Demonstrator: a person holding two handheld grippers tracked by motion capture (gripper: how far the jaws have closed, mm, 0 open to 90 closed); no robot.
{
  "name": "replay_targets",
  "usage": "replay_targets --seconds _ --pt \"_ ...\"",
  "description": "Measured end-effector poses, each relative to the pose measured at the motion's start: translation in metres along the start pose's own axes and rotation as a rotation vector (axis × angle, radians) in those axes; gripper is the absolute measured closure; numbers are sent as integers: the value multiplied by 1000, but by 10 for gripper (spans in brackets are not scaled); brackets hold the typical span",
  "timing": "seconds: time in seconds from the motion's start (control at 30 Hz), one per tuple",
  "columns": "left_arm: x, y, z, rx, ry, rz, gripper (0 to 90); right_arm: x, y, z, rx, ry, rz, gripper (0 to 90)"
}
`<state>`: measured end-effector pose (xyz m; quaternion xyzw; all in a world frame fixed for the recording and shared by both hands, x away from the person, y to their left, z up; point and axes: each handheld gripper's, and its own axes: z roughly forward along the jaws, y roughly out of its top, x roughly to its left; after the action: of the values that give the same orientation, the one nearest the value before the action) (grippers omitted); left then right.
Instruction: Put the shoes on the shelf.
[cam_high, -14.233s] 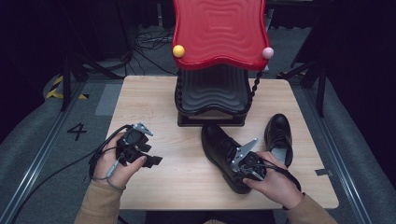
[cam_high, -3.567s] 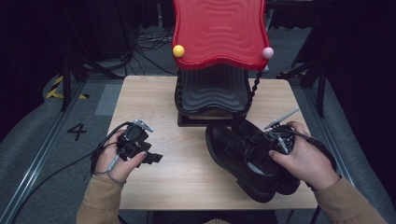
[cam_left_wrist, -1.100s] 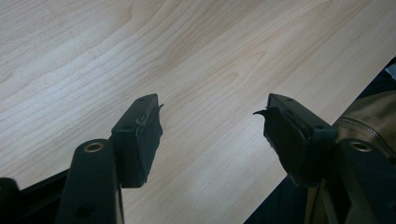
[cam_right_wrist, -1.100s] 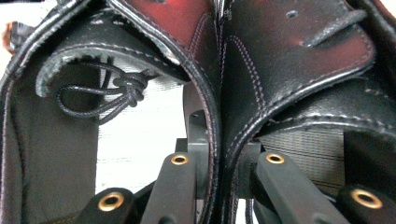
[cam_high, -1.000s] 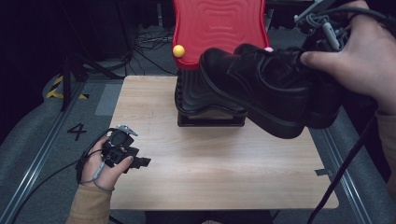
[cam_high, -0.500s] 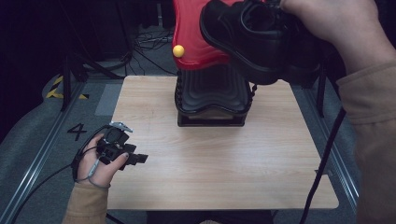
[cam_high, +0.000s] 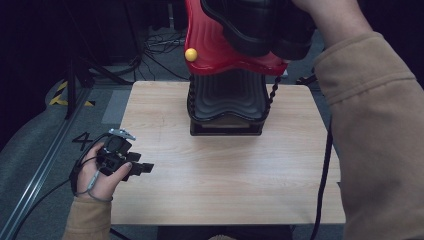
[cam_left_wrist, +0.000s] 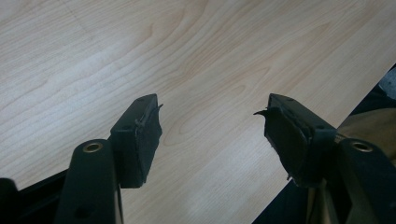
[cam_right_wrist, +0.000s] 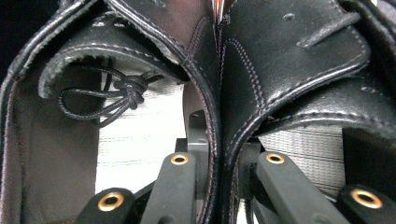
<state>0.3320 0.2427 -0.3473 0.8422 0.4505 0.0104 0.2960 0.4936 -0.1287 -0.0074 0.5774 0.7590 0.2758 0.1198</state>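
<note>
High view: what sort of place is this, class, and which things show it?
Probably a recording lab or studio: a lone wooden table in dark surroundings, cables across the floor, and hazard tape beside a floor rail.

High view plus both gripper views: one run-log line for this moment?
right gripper: shut on pair of black shoes by inner walls, above red tray | left gripper: open, over table

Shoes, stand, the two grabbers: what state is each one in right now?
Black shoes: a pair, pinched together by their inner walls, held above the red shelf.
Right gripper: shut on the shoes.
Left gripper: open, holding nothing, low over the table.
Red shelf: top tier of the stand, shoes just over it; contact cannot be told.
Black shelf: lower tier, bare where visible.
</note>
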Motion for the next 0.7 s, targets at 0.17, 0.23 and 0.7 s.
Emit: replay_targets --seconds 0.17,0.23,0.7 --pt "5 -3 2 0 -11 -21 368 12 19 5 -47 -37 7 819" --pt "7 -3 2 -2 -7 -18 367 14 24 7 -59 -43 10 819" --pt "9 -6 -6 -27 -27 -21 367 18 48 24 -187 -95 67 818"
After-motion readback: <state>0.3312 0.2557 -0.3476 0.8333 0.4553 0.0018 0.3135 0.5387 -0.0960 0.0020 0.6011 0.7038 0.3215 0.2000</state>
